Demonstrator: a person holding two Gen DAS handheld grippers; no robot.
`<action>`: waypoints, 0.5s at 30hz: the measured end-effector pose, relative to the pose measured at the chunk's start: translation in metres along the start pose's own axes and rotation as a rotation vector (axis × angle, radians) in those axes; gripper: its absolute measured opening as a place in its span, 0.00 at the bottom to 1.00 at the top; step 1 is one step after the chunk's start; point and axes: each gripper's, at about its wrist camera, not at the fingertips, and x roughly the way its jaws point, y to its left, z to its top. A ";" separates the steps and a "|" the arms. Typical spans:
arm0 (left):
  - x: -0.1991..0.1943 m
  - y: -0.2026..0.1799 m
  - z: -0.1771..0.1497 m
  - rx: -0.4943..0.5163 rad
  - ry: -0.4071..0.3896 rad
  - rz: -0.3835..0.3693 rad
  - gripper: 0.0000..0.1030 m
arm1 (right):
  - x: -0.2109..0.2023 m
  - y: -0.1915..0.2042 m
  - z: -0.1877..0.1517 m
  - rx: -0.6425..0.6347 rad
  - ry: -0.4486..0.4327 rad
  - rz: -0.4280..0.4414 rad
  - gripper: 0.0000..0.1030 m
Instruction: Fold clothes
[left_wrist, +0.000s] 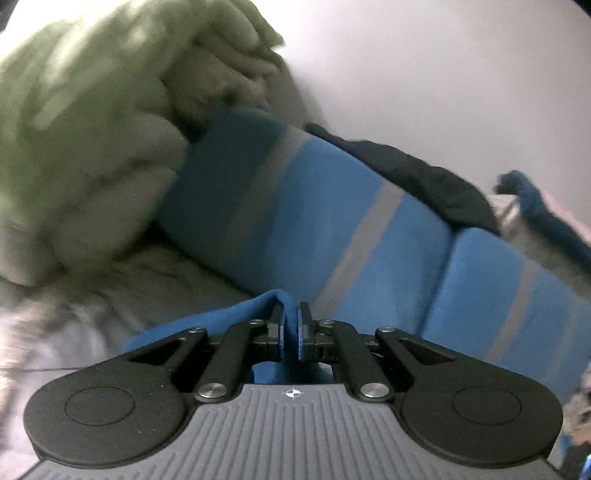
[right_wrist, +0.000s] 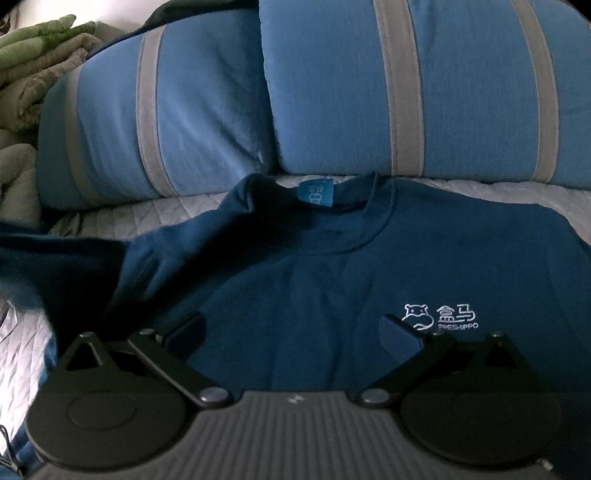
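Two grippers: one hand-held gripper per hand, one wrist view each.
Left hand-held gripper (left_wrist: 291, 328): jaws pinched nearly together on a fold of blue fabric; the cloth rises in a small peak between the pads and drapes off to the lower left.
Held fabric: same blue as the sweatshirt (right_wrist: 332, 280); which part of the garment it is cannot be told from the left view.
Right hand-held gripper (right_wrist: 291, 332): jaws spread wide, nothing between them; it hangs over the chest of the sweatshirt, and whether the pads touch the cloth cannot be told.
Right fingers (right_wrist: 400, 334): blue-padded, the right one just beside the logo.
Sweatshirt position: lying front-up on the bed (right_wrist: 147, 218), collar toward the pillows, chest mostly flat.
Sweatshirt left side: bunched and lifted off the bed, dark, partly blurred.
Collar: round neck, light blue neck label (right_wrist: 315, 192) showing inside.
Logo (right_wrist: 437, 317): white outline animal plus characters and small lettering, on the chest at right in the right view.
Pillows (right_wrist: 406, 92): two, blue with grey stripes, side by side, just beyond the collar.
Bed cover: pale quilted sheet, visible between pillows and sweatshirt.
Blanket (left_wrist: 92, 122): green and beige, crumpled, left of the pillows; blurred in the left view.
Dark garment (left_wrist: 417, 177): lying on top of the pillows against the wall (left_wrist: 443, 74).
Another blue cloth (left_wrist: 535, 206): far right of the left view, blurred.
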 end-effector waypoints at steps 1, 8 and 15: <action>-0.002 0.001 0.000 0.003 0.004 0.041 0.06 | 0.000 0.000 0.000 0.002 0.001 0.002 1.00; 0.046 0.015 0.003 0.043 0.139 0.211 0.08 | -0.001 -0.001 0.000 0.010 0.002 0.002 1.00; 0.135 0.046 0.002 0.093 0.264 0.134 0.54 | 0.003 -0.004 -0.001 0.027 0.028 -0.004 1.00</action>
